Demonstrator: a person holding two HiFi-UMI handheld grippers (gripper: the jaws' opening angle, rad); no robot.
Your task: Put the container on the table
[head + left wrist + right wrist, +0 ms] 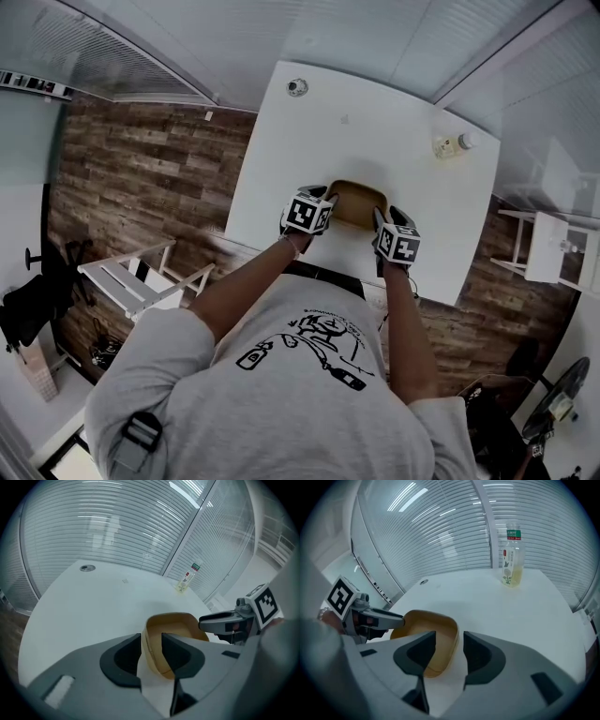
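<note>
Since the tan container [357, 202] appears to rest on the white table [375, 112] at its near edge, your left gripper [151, 648] and right gripper [449, 645] straddle its side walls with jaws parted, seemingly releasing it.

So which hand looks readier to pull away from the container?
The right, probably. The right gripper has its jaws apart, with gaps beside the rim of the container, which rests on the table. The left gripper sits close around the opposite wall, perhaps gripping.
</note>
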